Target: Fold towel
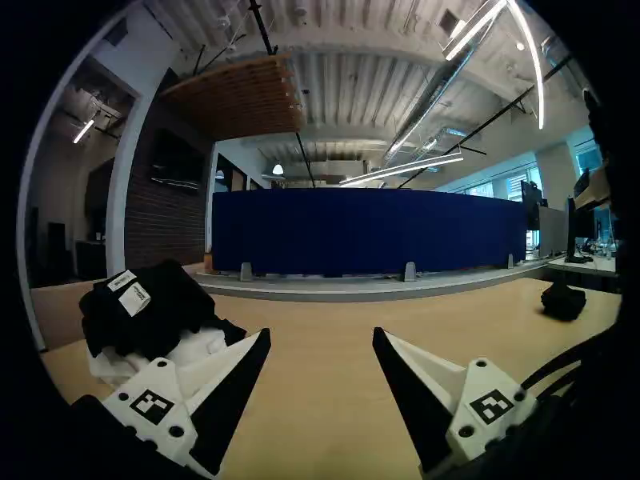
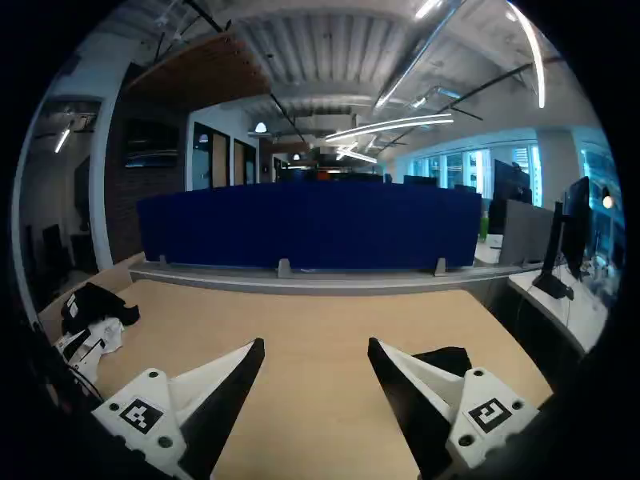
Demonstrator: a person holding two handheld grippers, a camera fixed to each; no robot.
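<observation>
Left gripper (image 1: 321, 331) jaws released, right gripper (image 2: 315, 341) likewise, towel pile (image 1: 148, 316) ahead-left, outside jaws

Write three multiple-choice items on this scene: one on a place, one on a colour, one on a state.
1. In the left gripper view, where is the towel pile?
A) left of the left claw
B) right of it
C) inside its grip
2. What colour is the partition behind the table?
A) red
B) blue
C) green
3. How is the right claw?
A) shut on a towel
B) open, empty
C) shut, empty
1 A: it lies off the claw's left side.
2 B: the panel is dark blue.
3 B: bare table shows in its wide gap.
</observation>
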